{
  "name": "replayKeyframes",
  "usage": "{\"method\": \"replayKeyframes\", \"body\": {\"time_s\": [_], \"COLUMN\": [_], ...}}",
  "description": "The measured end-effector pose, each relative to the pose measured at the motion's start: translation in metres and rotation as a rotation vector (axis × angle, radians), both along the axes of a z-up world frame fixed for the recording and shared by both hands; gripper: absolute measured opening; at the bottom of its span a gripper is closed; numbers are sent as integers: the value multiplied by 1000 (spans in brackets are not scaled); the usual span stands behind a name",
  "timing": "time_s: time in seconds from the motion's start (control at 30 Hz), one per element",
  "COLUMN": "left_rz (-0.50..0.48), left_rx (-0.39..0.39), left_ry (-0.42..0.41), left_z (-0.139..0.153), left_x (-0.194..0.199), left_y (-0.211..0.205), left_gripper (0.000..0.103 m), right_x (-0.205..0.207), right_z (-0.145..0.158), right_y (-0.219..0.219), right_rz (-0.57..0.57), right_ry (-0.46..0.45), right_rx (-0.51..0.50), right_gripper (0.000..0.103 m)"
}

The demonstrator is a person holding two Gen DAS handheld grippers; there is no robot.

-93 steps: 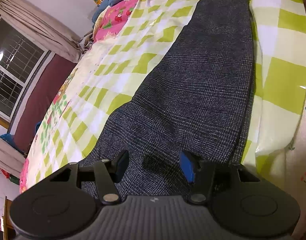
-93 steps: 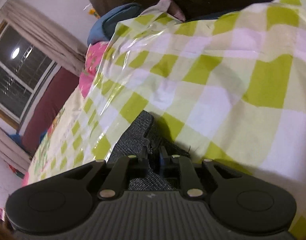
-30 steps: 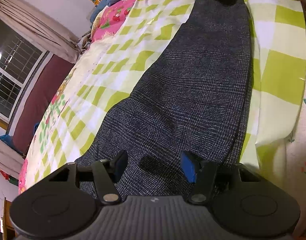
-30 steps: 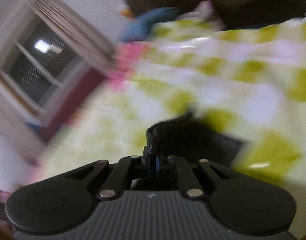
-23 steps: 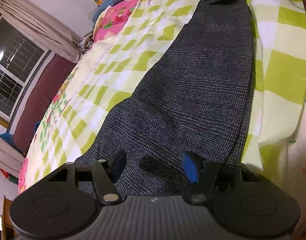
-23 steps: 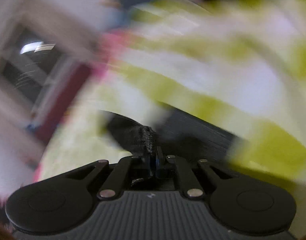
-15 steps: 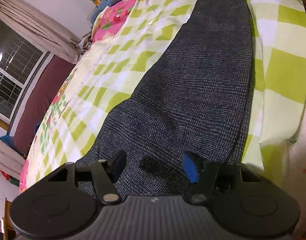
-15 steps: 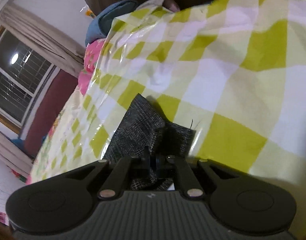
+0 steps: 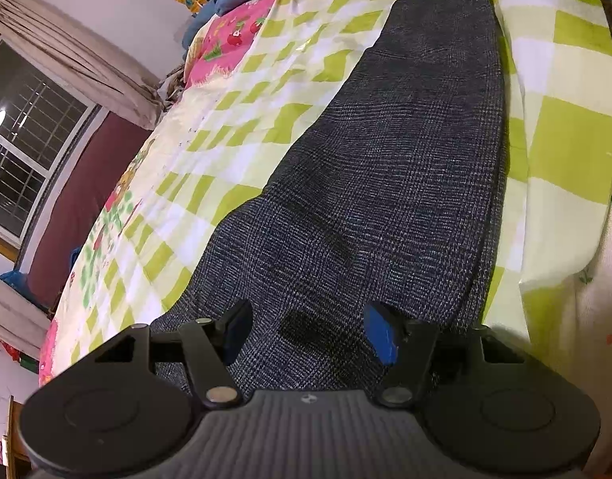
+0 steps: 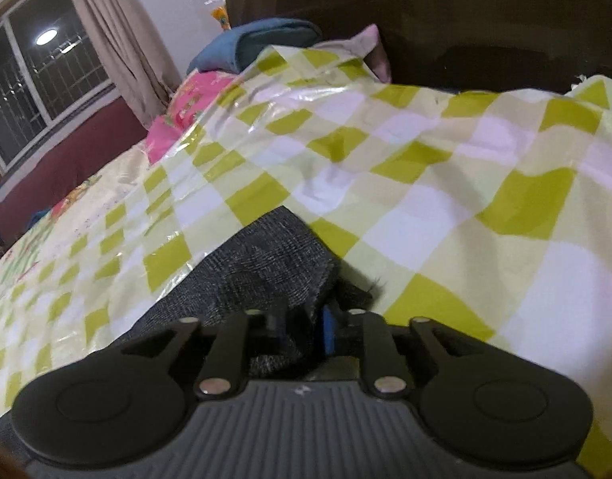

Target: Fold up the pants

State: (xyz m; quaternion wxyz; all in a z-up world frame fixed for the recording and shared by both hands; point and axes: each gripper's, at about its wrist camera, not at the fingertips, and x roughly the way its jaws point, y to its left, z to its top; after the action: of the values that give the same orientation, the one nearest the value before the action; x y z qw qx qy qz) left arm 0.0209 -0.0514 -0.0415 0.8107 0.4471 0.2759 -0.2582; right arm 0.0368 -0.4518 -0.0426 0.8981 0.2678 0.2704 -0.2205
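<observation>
Since half a second ago, your right tongs (image 10: 306, 327) have been coming apart, and the pants (image 9: 386, 167) hem that they were pinching is now lying loose between them on the checked sheet (image 10: 446, 183). I judge that you are letting the hem go because this end is laid where you want it. The pants are lying long and flat on the bed, along its near edge, one leg over the other as it seems. Your left tongs (image 9: 308, 333) are staying spread over the wide end of the pants, gripping nothing; whether the fingers are touching the cloth I cannot tell. They are probably waiting there, ready to take this end for the next fold toward the hem.
</observation>
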Motion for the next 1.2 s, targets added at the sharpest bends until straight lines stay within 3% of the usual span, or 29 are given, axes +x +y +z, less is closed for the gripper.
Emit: {"method": "replayKeyframes", "body": {"time_s": [0.13, 0.2, 0.37, 0.47, 0.63, 0.73, 0.87, 1.07, 1.13, 1.2], "left_rz": [2, -4, 7, 6, 10, 8, 2, 7, 2, 0], "left_rx": [-4, 1, -11, -9, -15, -19, -13, -19, -15, -11], "left_ry": [1, -4, -6, -11, -7, -5, -4, -2, -2, -1], "left_z": [0, 0, -1, 0, -1, -2, -2, -3, -3, -2], "left_x": [0, 0, -1, -1, 0, 2, 4, 3, 3, 3], "left_y": [0, 0, 1, 0, -1, 0, -2, 0, -1, 0], "left_gripper": [75, 75, 75, 75, 74, 75, 75, 75, 75, 75], "right_x": [-11, -12, -18, -6, -3, -11, 4, -12, -12, -4], "right_z": [3, 5, 1, -8, -18, -18, -26, -31, -38, -42], "right_y": [7, 7, -10, -18, -36, -37, -37, -47, -49, -48], "right_rz": [3, 1, -45, -49, -80, -53, -38, -18, -40, -54], "right_ry": [14, 25, -15, 14, -73, -150, -103, -261, -268, -204], "right_rx": [-8, 5, 203, 279, 425, 434, 429, 594, 603, 571], "right_gripper": [35, 36, 37, 40, 44, 44, 42, 43, 35, 24]}}
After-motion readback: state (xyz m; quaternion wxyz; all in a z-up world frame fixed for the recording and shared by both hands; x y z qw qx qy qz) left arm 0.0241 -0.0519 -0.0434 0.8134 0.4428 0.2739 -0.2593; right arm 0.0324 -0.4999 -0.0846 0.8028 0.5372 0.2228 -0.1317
